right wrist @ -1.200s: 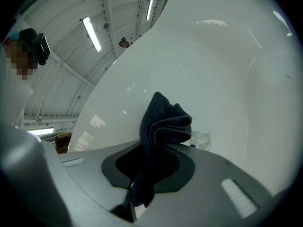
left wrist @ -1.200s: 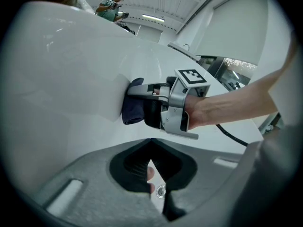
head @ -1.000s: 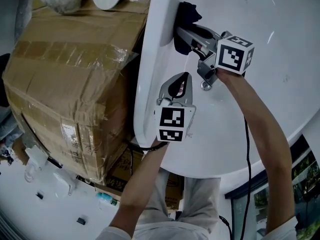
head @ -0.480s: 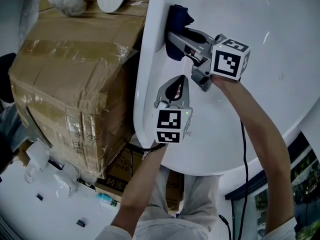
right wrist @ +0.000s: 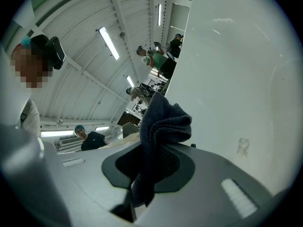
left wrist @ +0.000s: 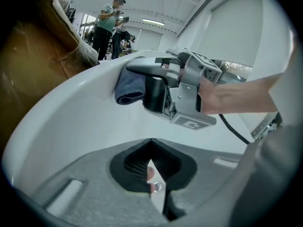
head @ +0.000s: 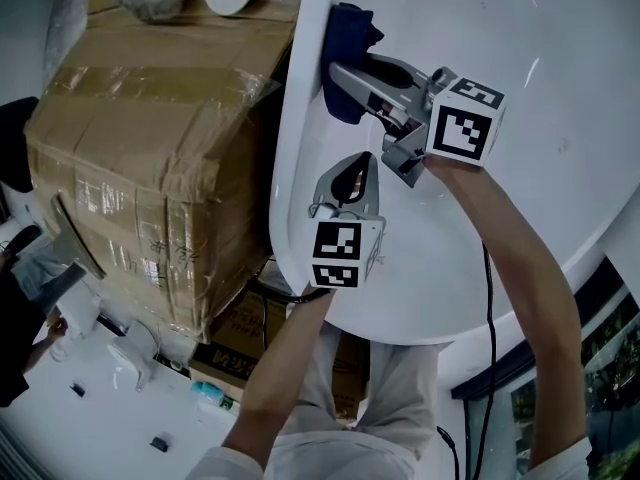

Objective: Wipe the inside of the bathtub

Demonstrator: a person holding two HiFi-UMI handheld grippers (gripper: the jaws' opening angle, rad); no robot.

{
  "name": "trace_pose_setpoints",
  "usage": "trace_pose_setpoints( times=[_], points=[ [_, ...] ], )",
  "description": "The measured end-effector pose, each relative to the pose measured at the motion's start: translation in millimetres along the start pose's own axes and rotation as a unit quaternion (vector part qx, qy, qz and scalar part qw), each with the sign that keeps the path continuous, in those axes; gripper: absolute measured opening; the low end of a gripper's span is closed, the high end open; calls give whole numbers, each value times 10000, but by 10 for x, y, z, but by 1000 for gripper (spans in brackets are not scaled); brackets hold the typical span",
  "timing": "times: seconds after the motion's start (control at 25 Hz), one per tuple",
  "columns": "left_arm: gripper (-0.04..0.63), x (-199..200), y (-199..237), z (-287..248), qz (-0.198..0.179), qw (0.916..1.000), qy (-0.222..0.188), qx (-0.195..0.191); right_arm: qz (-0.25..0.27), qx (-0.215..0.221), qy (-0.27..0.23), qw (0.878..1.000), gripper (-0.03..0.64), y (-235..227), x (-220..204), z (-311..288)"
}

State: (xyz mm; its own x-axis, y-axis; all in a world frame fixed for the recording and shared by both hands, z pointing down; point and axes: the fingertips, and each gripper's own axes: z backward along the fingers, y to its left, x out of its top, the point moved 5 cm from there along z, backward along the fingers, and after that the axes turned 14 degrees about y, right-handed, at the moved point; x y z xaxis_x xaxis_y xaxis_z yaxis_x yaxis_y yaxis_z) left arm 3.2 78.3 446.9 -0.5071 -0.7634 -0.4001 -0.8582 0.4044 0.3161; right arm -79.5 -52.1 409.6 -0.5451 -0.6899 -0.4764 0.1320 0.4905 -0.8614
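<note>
- The white bathtub lies under and around both tools. Its curved inner wall rises ahead of their tips, and its rim runs along their left side.
- A big taped cardboard box stands to the left of the left tool, outside the tub's rim and close against it.
- Several people stand far off, ahead of the left tool and beyond the rim.
- The right gripper reaches forward past the left one. Its jaws are clenched on a dark blue cloth, and its tips are up by the tub's rim.
- The left gripper sits just behind and left of the right tool's body, pointing the same way over the tub's inner wall. Its jaws are closed together with nothing between them. Whether it touches the tub cannot be told.
- The cloth bunches out past the right tool's tips, a fold hanging back between the jaws. It lies against the tub's inner wall just under the rim.
</note>
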Motion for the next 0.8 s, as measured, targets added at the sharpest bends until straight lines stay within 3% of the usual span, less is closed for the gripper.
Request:
trace_pose_setpoints(
  times=[0.28, 0.8],
  points=[
    [-2, -92, -22, 46, -52, 10000, 66, -23, -91, 28, -170, 9998, 51, 55, -113, 156],
    [-2, -306, 41, -150, 28, 9997, 218, -80, -701, -763, -278, 9942, 51, -592, -733, 437]
  ],
)
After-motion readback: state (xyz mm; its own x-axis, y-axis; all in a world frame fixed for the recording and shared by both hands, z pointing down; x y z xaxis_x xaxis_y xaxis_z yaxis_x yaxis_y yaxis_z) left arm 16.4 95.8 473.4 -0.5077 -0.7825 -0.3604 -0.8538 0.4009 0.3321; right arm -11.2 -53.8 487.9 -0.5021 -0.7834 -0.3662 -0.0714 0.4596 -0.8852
